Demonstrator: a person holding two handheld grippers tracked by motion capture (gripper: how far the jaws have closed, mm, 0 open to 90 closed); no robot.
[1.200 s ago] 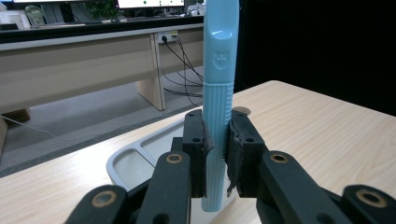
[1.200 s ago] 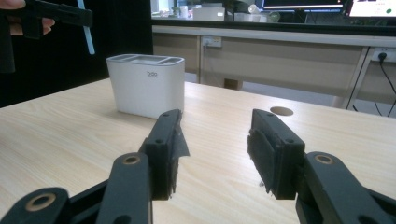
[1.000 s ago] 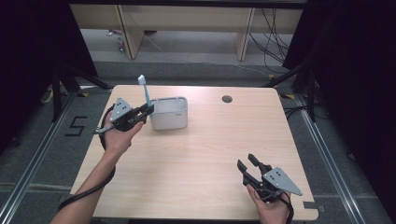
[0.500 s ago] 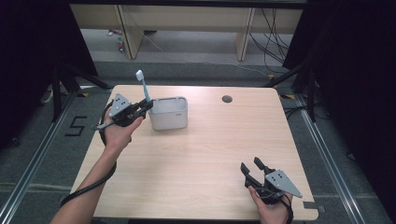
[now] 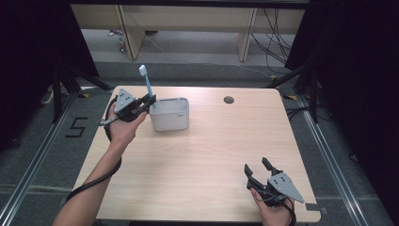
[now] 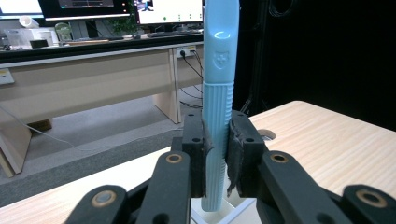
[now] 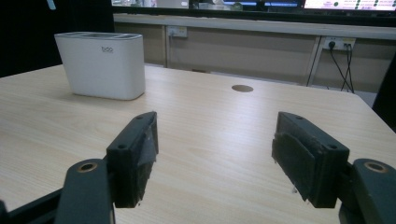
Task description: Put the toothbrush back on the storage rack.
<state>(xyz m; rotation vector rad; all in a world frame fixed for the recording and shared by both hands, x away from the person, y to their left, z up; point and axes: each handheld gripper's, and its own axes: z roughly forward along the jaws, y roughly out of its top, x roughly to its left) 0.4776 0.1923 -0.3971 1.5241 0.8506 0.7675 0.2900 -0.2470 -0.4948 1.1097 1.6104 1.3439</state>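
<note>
The wooden table (image 5: 202, 155) takes up most of the high view, with a small round hole (image 5: 229, 100) near its far edge at about one o'clock from the centre. At roughly eleven o'clock from the centre stands a white holder (image 5: 170, 114), a box with rounded corners and an open top; in the right gripper view it sits at ten o'clock, well apart from that gripper. The left gripper (image 5: 149, 101) hangs just beside the holder's left rim, its jaws clamped on the ribbed handle of a light blue toothbrush (image 5: 147, 87). The toothbrush stands nearly upright, long axis running six to twelve o'clock, brush head at the top and tilted slightly toward eleven, handle end down over the holder's left corner. In the left gripper view its lower tip (image 6: 212, 205) hangs just above the white rim. The right gripper (image 5: 256, 168) rests at five o'clock near the table's front edge, jaws wide apart with nothing between them, having just been opening
</note>
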